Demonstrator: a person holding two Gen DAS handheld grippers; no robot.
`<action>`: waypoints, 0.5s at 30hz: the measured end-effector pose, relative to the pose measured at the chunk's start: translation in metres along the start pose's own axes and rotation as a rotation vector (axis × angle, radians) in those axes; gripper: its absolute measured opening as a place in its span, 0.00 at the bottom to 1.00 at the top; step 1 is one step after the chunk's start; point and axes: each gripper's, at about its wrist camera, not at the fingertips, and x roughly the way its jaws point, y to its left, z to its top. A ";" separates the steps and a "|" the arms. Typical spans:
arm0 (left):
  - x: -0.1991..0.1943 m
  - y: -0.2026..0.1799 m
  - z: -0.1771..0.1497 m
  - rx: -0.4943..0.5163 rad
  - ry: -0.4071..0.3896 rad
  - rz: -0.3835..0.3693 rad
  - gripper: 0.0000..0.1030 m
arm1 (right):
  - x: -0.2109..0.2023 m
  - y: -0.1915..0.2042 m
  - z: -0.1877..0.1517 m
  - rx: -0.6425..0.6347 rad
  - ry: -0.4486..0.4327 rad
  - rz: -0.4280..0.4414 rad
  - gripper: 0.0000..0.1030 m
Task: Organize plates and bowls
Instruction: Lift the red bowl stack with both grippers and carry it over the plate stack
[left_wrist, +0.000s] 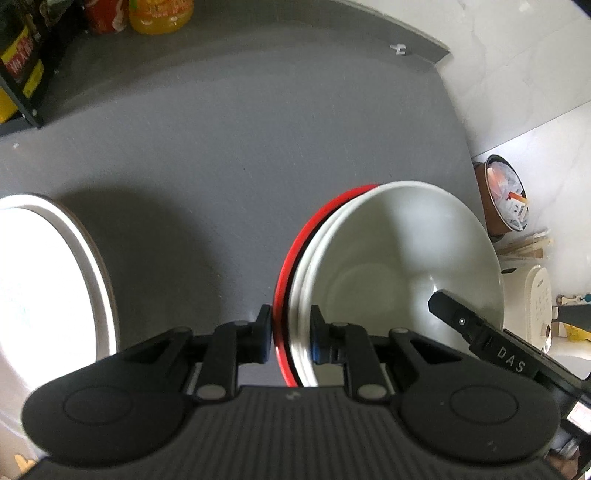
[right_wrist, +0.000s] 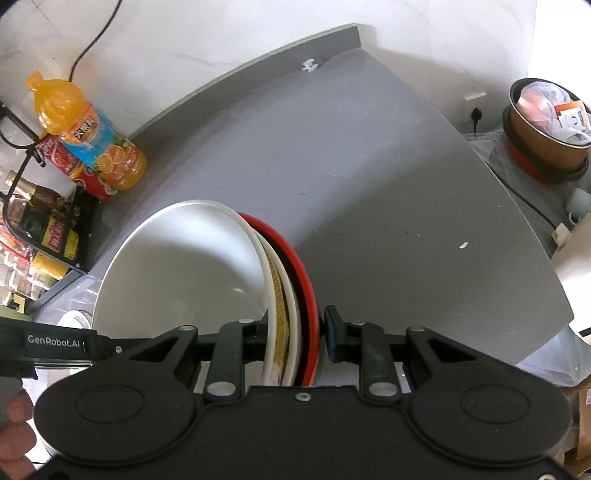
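A stack of bowls is held between both grippers above the grey table: a white bowl (left_wrist: 399, 258) nested on another white dish and a red bowl (left_wrist: 295, 251) outermost. My left gripper (left_wrist: 290, 332) is shut on the stack's rim at one side. My right gripper (right_wrist: 295, 332) is shut on the opposite rim, with the white bowl (right_wrist: 184, 266), a patterned dish (right_wrist: 282, 295) and the red bowl (right_wrist: 303, 273) between its fingers. The right gripper's body shows in the left wrist view (left_wrist: 480, 332). A large white plate (left_wrist: 48, 280) lies on the table at the left.
A black rack (right_wrist: 40, 236) with bottles and packets, an orange juice bottle (right_wrist: 85, 133) and a red can stand at the table's (left_wrist: 258, 129) far left. A brown pot (right_wrist: 546, 125) with rubbish and a white appliance (left_wrist: 535, 306) sit beyond the table's right edge.
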 end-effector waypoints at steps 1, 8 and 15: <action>-0.003 0.001 0.000 0.001 -0.006 0.001 0.17 | -0.001 0.003 0.000 -0.001 -0.004 0.003 0.24; -0.021 0.014 -0.003 -0.014 -0.024 0.000 0.17 | -0.008 0.026 -0.002 -0.028 -0.020 0.017 0.24; -0.044 0.038 -0.005 -0.023 -0.043 -0.003 0.17 | -0.012 0.051 -0.006 -0.055 -0.029 0.033 0.24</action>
